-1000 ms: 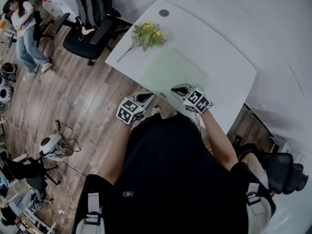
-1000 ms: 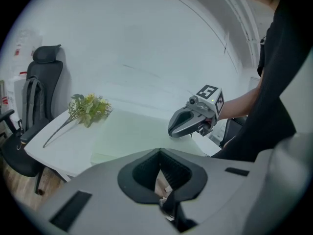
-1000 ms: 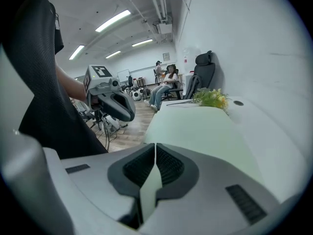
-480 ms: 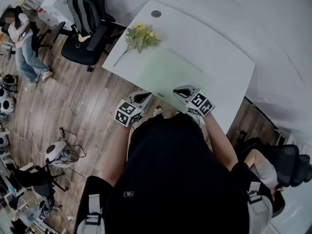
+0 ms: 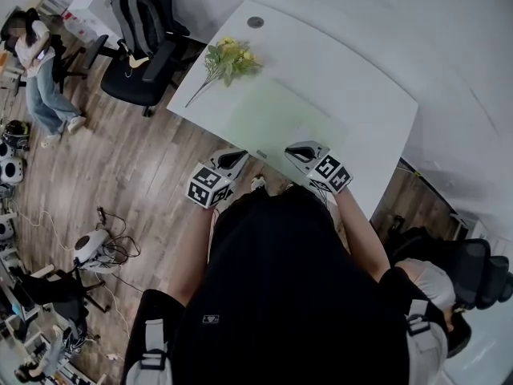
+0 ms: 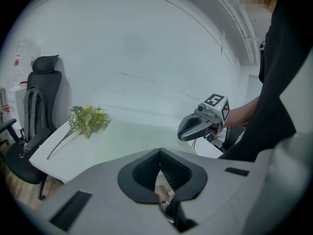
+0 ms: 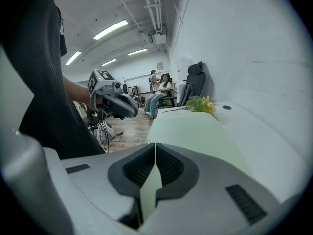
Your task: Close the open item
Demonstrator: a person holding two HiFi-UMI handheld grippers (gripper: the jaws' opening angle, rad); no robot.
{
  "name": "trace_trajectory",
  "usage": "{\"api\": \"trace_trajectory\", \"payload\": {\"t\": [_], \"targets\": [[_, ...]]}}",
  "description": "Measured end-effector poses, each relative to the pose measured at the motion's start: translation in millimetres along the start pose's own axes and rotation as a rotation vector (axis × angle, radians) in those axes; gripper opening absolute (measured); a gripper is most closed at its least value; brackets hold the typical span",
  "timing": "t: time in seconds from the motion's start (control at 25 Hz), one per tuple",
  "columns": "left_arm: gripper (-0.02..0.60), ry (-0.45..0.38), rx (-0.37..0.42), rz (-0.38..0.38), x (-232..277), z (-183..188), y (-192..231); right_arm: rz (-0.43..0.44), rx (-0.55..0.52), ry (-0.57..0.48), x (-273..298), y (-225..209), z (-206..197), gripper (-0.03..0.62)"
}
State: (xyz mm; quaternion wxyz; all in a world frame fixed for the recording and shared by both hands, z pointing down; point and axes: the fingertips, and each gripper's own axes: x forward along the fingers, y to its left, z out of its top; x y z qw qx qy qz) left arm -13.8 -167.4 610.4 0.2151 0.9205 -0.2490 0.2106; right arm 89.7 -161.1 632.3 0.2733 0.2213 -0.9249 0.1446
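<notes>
A pale green flat cover (image 5: 280, 119) lies on the white table (image 5: 353, 79). In the right gripper view the cover (image 7: 190, 136) runs from the jaws towards the flowers. My right gripper (image 5: 298, 149) sits at the table's near edge, shut (image 7: 155, 146) on the cover's near edge, a thin green sheet pinched between the pads. My left gripper (image 5: 235, 160) hangs just off the near edge, left of the right one. Its jaws (image 6: 159, 152) meet at the tips with nothing between them. From the left gripper view the right gripper (image 6: 200, 124) shows over the green cover (image 6: 129, 138).
A bunch of yellow flowers (image 5: 228, 58) lies at the table's far left, with a round cable hole (image 5: 255, 22) behind it. A black office chair (image 5: 140, 38) stands left of the table. A person (image 5: 36, 42) sits far left. Cables and gear (image 5: 92, 247) lie on the wooden floor.
The head view has shifted a little. Both grippers stay at the table's near edge, and the right one stays on the green cover.
</notes>
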Motion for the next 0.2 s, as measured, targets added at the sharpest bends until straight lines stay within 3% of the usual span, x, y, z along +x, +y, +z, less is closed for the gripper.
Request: {"api": "trace_trajectory", "payload": {"t": [0.2], "targets": [[0.005,0.002,-0.001,0.010,-1.5,0.7,-2.9,-0.005,0.001,-0.010,-4.7,-1.9,2.9,0.008]]}}
